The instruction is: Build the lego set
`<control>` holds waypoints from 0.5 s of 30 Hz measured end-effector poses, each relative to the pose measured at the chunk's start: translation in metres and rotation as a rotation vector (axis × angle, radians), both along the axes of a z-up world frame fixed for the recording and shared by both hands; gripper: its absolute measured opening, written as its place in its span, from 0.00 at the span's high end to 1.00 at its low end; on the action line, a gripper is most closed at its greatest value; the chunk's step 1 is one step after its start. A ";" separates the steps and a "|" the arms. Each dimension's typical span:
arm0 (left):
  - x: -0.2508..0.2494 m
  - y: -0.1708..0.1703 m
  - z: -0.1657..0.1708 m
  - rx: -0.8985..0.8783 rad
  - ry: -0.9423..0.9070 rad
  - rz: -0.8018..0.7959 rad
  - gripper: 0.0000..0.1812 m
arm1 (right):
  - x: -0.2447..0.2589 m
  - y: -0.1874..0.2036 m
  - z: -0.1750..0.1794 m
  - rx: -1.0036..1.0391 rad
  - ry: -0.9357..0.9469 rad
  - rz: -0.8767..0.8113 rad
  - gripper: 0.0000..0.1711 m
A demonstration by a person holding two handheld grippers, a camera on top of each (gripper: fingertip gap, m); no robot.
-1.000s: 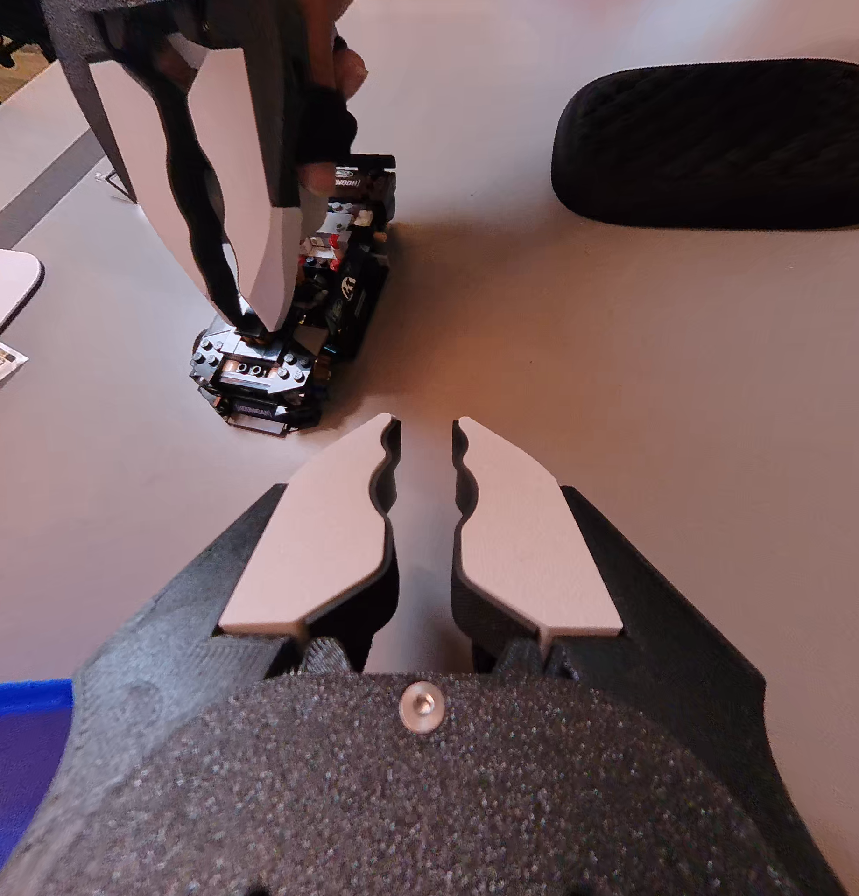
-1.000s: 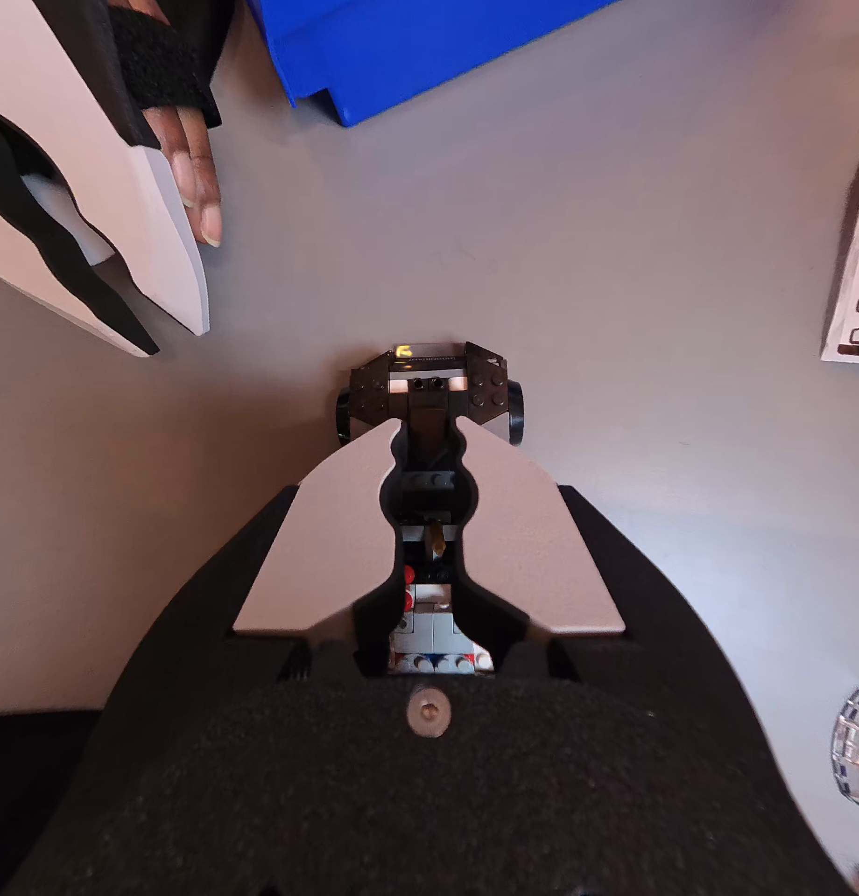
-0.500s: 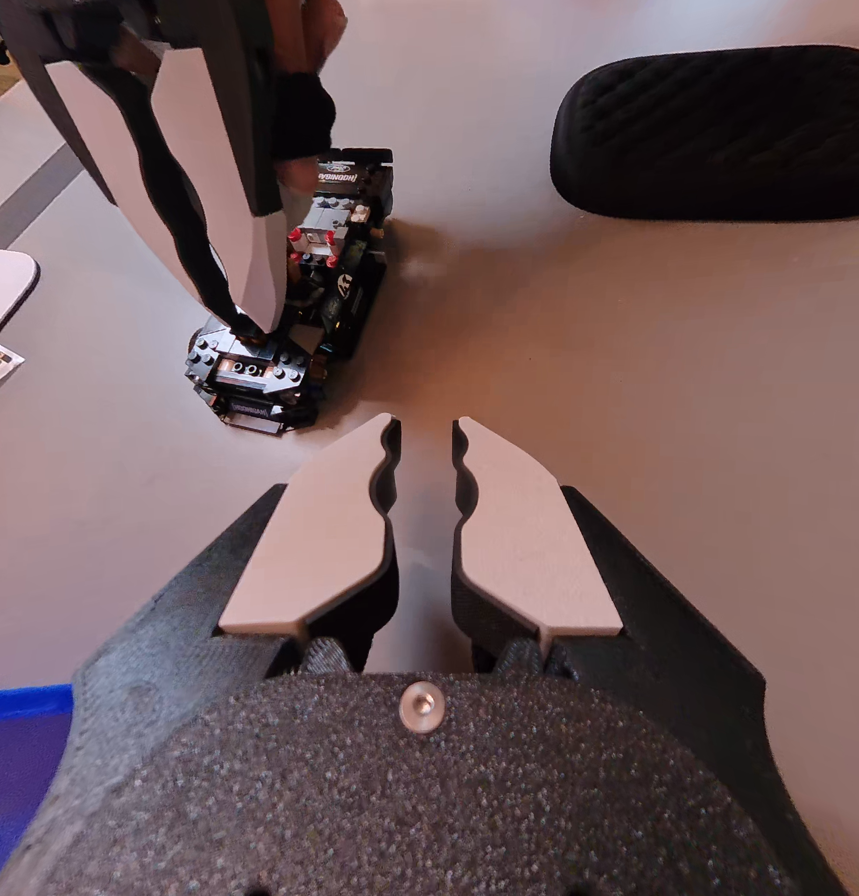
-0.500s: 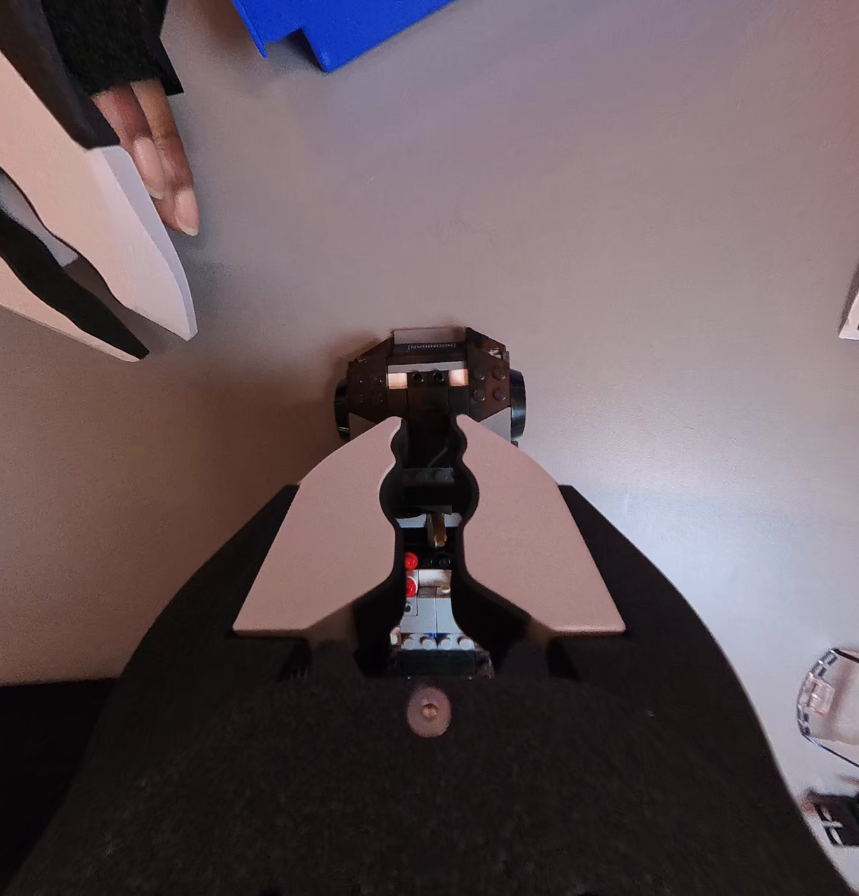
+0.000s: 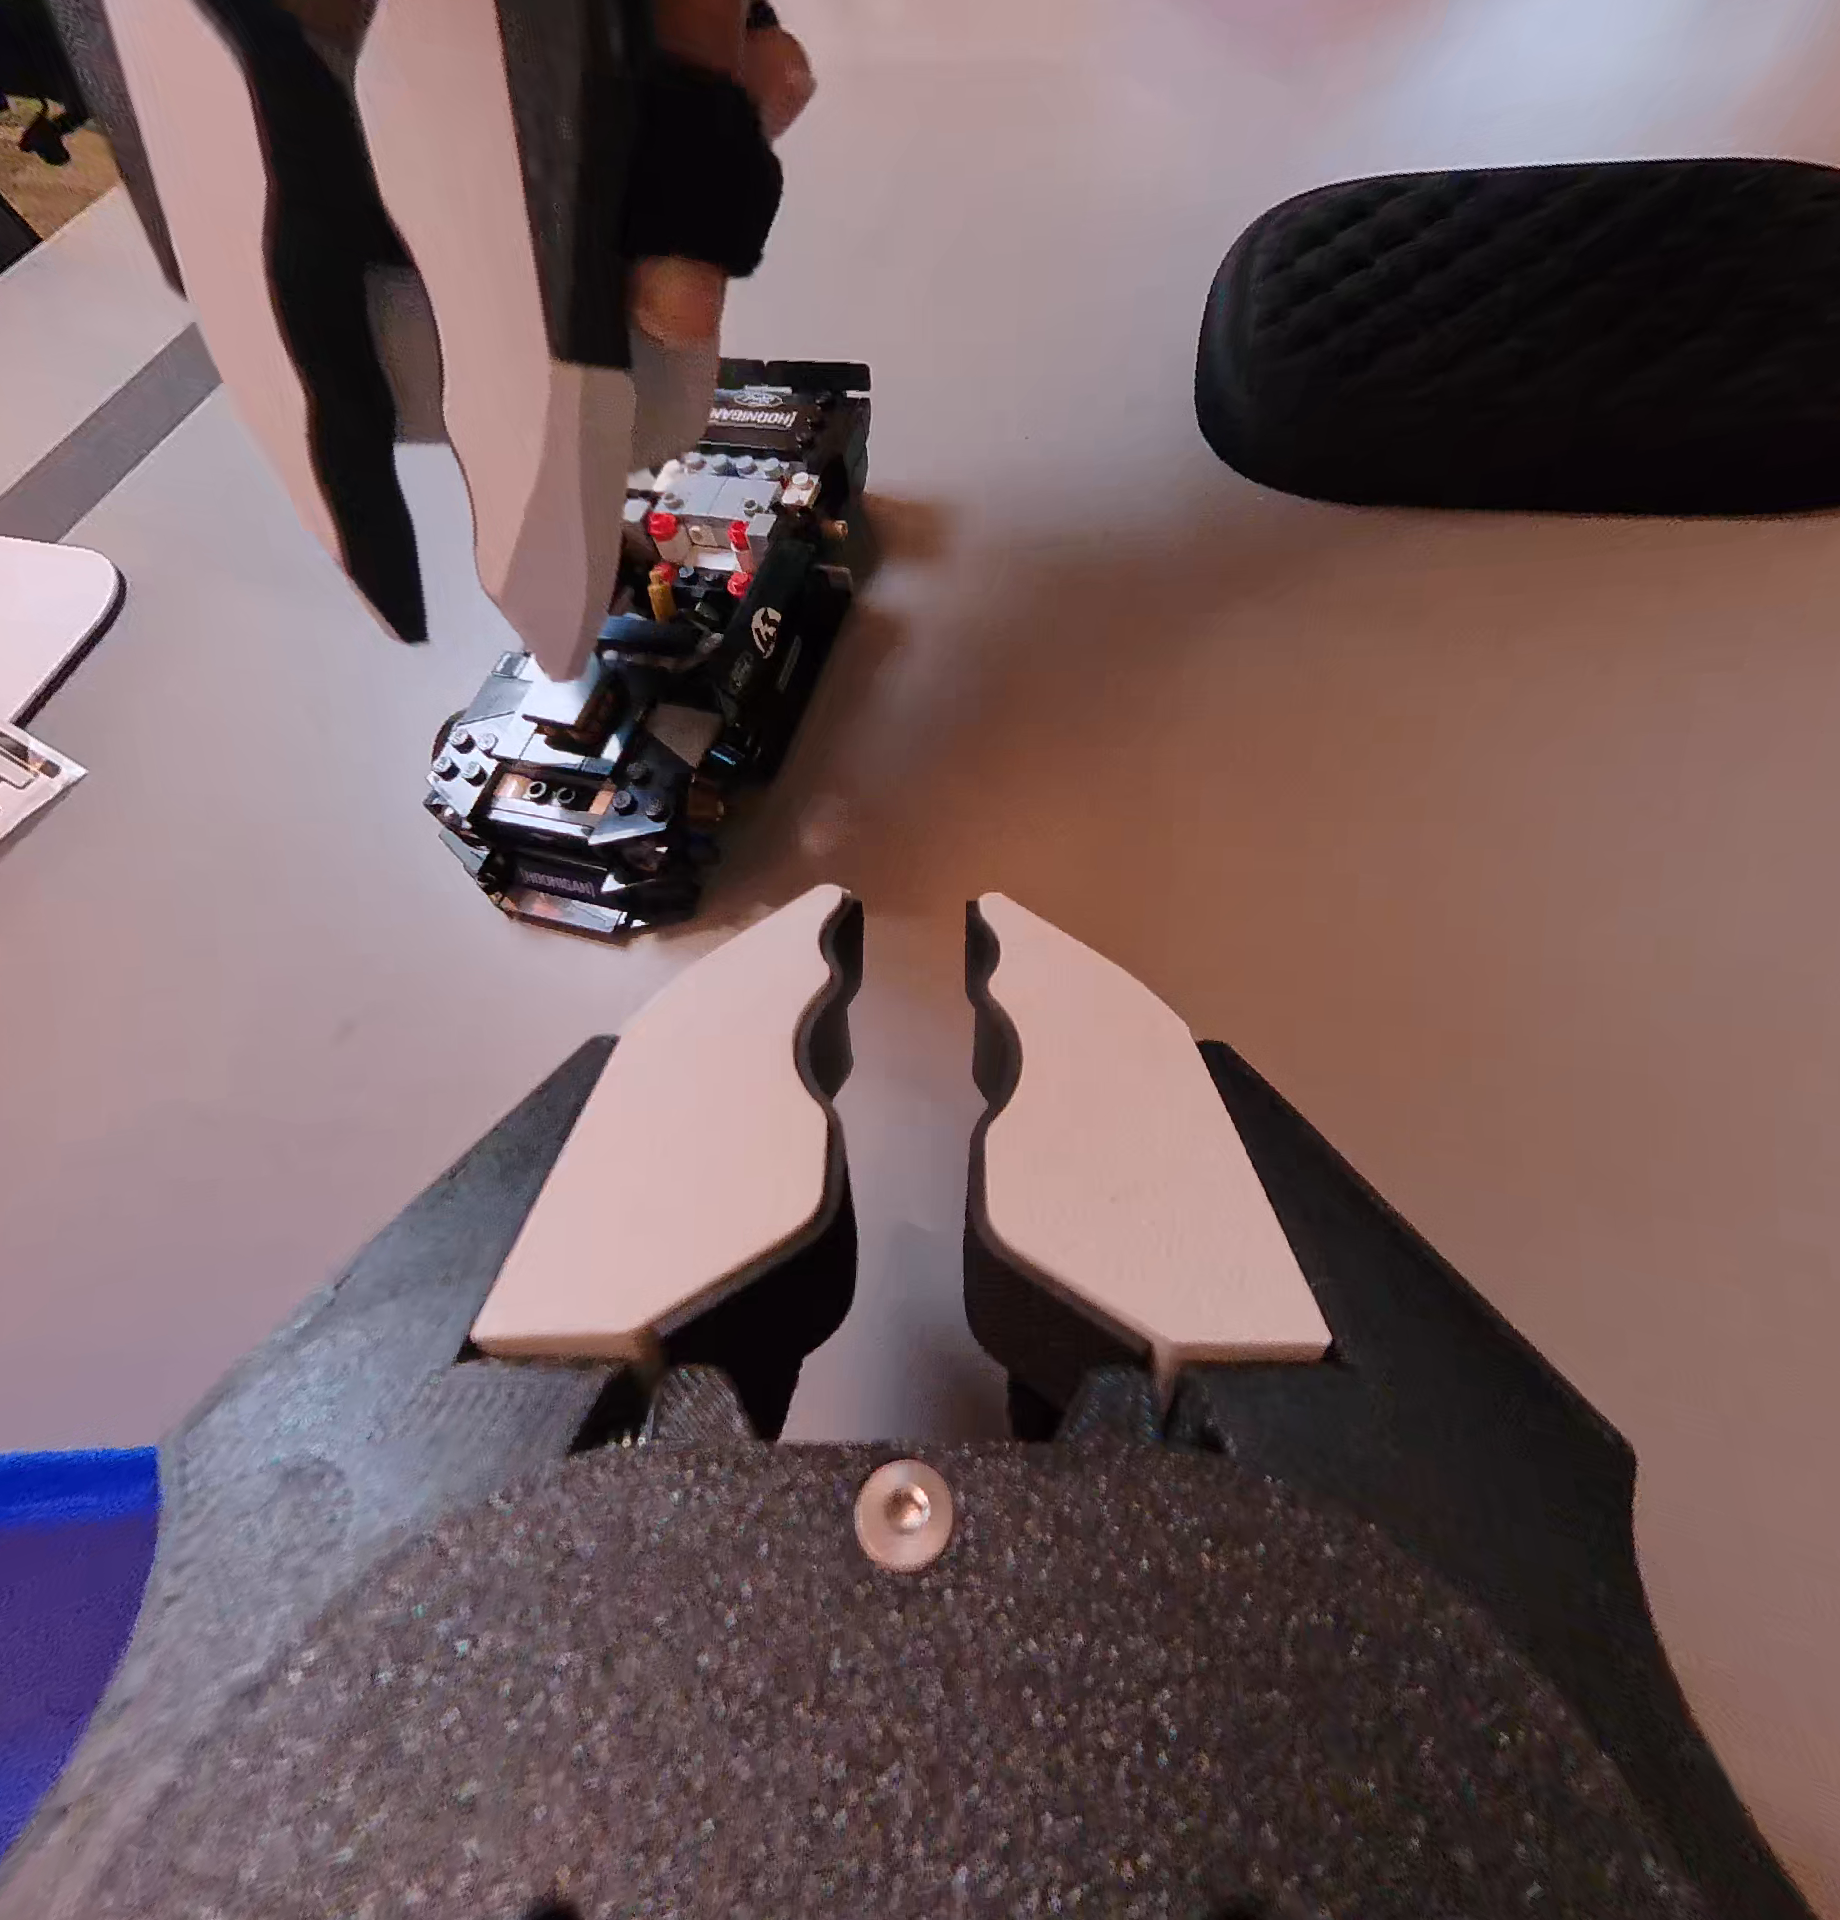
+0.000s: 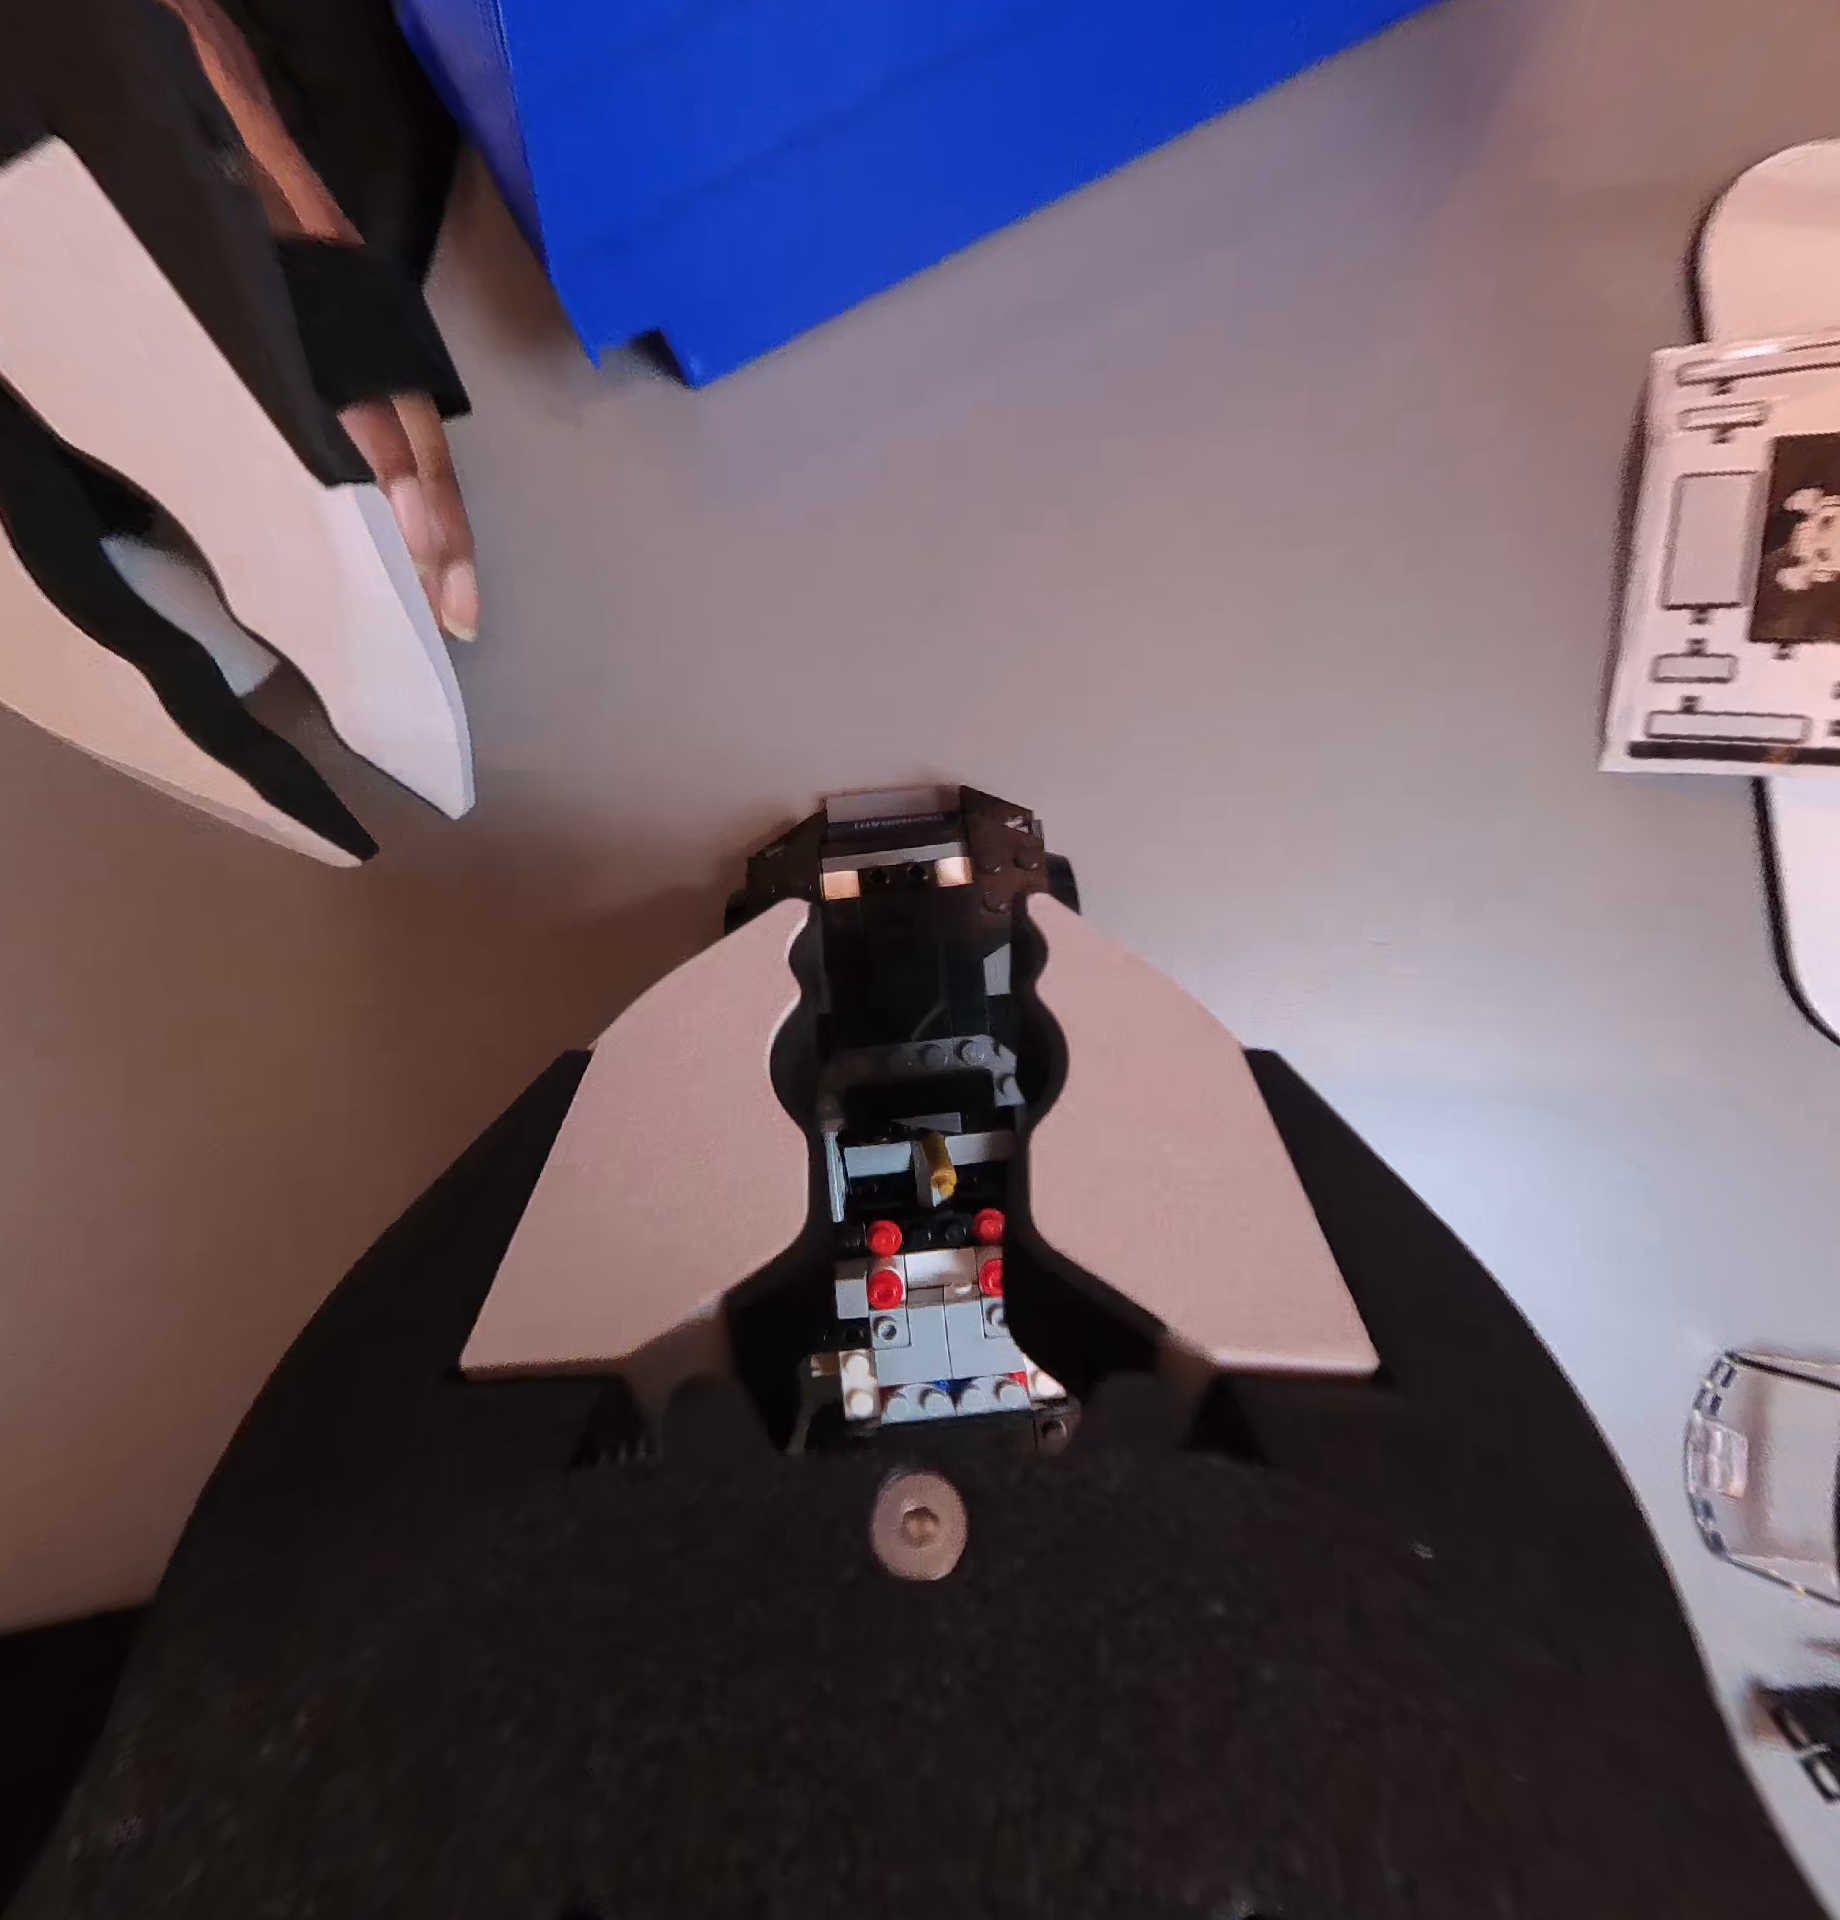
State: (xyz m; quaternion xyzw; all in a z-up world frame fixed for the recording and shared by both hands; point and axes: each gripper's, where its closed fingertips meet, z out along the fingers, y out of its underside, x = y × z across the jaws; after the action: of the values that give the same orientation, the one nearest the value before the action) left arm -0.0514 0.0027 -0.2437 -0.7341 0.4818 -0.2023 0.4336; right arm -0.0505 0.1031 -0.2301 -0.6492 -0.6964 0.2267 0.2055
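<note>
A black lego car (image 5: 760, 623) with grey and red bricks in its open cabin stands on the grey table (image 5: 1207, 831). My right gripper (image 6: 916, 906) hovers over the car's front half with its jaws apart. The car's hood (image 6: 900, 847) shows between and beyond the fingers, and the pads do not press on it. In the left wrist view the right gripper (image 5: 485, 644) comes down from above, one fingertip (image 5: 563, 655) close over the hood. My left gripper (image 5: 914, 904) is open and empty over bare table, to the right of the car's nose. It also shows in the right wrist view (image 6: 407, 826).
A blue bin (image 6: 843, 156) stands beyond the car. A printed sheet (image 6: 1768, 582) lies on a white board (image 6: 1830, 935) at the right. A clear windscreen piece (image 6: 1778, 1475) and a small black part (image 6: 1820, 1735) lie near the right edge. A black padded rest (image 5: 1550, 343) lies at the far right.
My right gripper's jaws have opened from a narrow pinch at the car's hood and it has lifted a little. The left gripper has stayed where it was.
</note>
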 end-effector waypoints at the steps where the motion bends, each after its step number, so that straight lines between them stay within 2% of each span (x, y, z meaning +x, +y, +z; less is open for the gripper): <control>1: 0.000 0.001 0.000 -0.003 -0.001 0.003 0.90 | 0.001 0.001 0.003 0.007 0.032 -0.020 0.80; 6: -0.002 0.005 0.003 -0.013 -0.032 0.028 0.90 | 0.018 -0.002 0.012 0.049 0.173 -0.122 0.78; 10: -0.004 0.009 0.006 -0.010 -0.054 0.056 0.91 | 0.050 -0.003 -0.003 0.182 0.145 -0.203 0.78; 15: -0.007 0.016 0.014 0.019 -0.082 0.093 0.91 | 0.086 -0.011 -0.022 0.233 0.116 -0.287 0.75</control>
State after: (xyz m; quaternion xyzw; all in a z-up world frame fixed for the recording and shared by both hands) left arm -0.0579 0.0184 -0.2296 -0.7427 0.4310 -0.2073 0.4686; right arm 0.0352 0.0922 -0.2520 -0.6995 -0.6052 0.1501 0.3492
